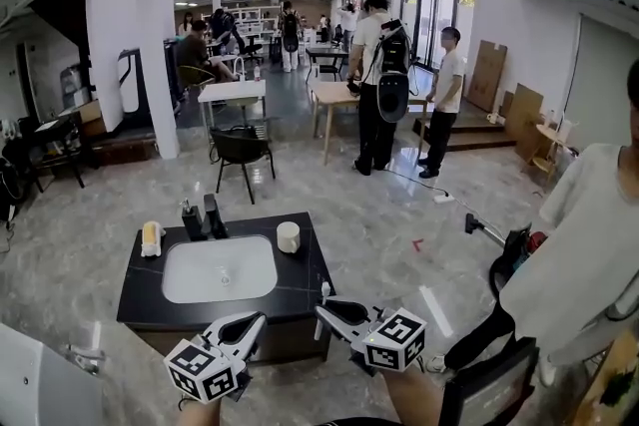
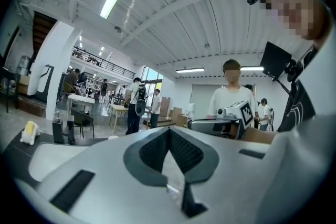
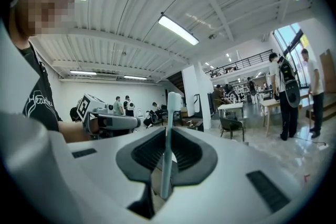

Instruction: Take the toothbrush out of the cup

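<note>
The toothbrush [image 3: 168, 147] is out of the cup [image 1: 288, 236]. It stands upright in the right claw [image 3: 168, 131], whose jaws are narrow and pinch its pale handle. One end pokes up above the tips, but I cannot tell whether that is the bristle end. This claw hangs over the near edge of the counter [image 1: 140, 299], well apart from the cup. The left claw [image 2: 169, 131] has its jaws together with nothing between them that I can make out. It is level with the right one and near it.

The brush looks light, thin and stiff. It is a smooth plastic stick, so it could swivel or slip between the pads if the squeeze slackens. A hold across the handle, as here, seems the safest place.

The cup sits upright on the counter, just right of the sink [image 1: 200, 279]. Nothing shows standing in it, though its inside is too small to see well. The sink looks bare.
</note>
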`<state>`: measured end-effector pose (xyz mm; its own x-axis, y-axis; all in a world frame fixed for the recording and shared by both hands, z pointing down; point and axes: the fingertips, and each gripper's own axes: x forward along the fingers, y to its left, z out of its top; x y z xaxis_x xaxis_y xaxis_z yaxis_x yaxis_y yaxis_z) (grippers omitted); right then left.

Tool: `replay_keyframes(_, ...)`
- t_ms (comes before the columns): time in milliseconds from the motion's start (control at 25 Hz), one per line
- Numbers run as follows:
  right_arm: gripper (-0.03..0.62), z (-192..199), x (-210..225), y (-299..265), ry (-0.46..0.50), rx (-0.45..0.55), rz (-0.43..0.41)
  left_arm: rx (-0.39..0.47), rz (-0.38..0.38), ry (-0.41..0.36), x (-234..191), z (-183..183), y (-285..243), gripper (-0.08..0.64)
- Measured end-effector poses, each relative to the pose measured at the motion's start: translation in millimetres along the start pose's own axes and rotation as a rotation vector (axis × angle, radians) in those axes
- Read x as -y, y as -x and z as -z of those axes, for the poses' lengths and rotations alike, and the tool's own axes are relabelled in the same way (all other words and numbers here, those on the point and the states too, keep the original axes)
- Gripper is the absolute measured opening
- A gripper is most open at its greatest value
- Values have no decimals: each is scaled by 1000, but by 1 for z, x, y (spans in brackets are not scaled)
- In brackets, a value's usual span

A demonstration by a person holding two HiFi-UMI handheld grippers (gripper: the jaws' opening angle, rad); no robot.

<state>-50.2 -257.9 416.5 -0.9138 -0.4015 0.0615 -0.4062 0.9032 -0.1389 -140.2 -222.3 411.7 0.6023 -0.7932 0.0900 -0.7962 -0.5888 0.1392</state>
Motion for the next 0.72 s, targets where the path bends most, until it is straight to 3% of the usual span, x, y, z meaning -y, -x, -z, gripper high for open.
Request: replay_keyframes(720,38,-2,-4,26,5,29,21,4,12,-26,24,-4,1,2)
